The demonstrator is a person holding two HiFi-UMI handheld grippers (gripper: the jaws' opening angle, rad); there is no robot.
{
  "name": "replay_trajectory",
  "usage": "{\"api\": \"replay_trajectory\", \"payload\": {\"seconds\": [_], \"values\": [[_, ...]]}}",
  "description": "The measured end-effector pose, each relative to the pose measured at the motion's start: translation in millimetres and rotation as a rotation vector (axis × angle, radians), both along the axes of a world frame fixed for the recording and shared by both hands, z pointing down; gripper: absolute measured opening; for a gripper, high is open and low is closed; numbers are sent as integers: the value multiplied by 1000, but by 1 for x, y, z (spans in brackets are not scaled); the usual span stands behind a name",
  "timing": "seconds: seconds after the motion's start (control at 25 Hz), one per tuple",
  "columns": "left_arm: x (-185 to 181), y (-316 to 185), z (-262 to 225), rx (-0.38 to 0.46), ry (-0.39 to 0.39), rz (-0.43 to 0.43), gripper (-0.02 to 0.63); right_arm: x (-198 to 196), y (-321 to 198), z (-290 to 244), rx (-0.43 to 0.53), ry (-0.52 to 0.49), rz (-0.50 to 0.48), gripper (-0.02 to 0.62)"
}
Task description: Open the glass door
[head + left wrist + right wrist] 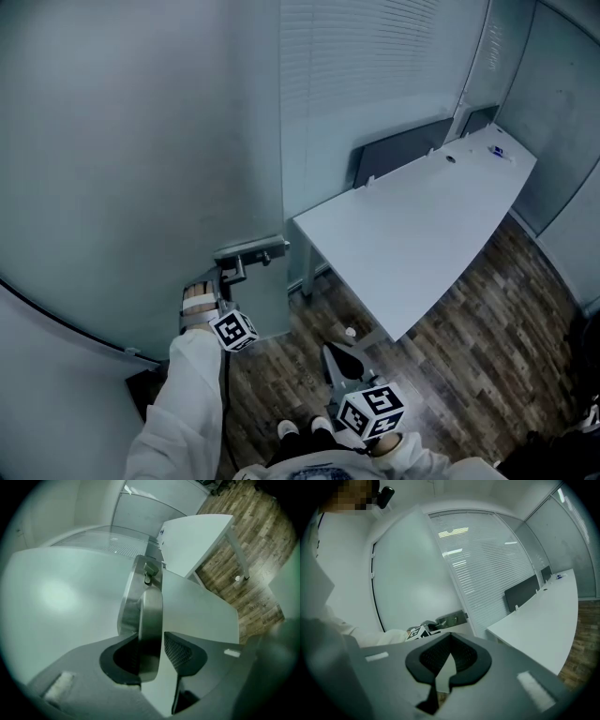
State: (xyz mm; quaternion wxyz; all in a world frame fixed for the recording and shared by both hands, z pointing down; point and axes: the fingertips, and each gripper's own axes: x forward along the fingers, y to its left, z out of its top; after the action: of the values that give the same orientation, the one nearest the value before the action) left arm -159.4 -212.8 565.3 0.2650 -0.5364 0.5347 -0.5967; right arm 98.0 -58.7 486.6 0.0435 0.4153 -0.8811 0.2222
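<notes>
While the left gripper [234, 268] reaches up from the lower left of the head view, its jaws stand around the metal lever handle [251, 251] of the glass door [122, 169]. In the left gripper view the handle [151, 620] runs down the middle of the frame and passes between the two pads of the left gripper [157, 641]. The pad on the left lies against the handle, but beside the pad on the right a thin pale gap shows, so the jaws are apart and do not clamp. The frosted door [61, 597] fills the left half of that frame. The right gripper [334, 356] hangs low in the centre of the head view, well apart from the handle, over the wooden floor [487, 337]. In its own view the right gripper [449, 641] has its tips together, with nothing between them. A white desk [412, 234] stands at the right.
</notes>
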Motion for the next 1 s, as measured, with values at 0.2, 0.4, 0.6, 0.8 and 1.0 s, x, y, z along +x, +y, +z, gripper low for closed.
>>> {"api": "replay_trajectory", "payload": {"seconds": [0.2,0.4,0.6,0.8,1.0], "values": [[-6,13,-2,-5,-4,-50,207,8,2,-3,-2,-7,-9,3],[-14,48,-24,59,126,-98,204,12,2,-7,4,-13,-17,3],[3,103,-57,186,562,-169,183,12,2,-14,17,-22,-31,3],[10,154,-90,362,815,-218,6,7,0,-22,42,-33,-50,3],[28,198,-103,424,1147,-254,4,5,3,-31,60,-41,-70,3]]}}
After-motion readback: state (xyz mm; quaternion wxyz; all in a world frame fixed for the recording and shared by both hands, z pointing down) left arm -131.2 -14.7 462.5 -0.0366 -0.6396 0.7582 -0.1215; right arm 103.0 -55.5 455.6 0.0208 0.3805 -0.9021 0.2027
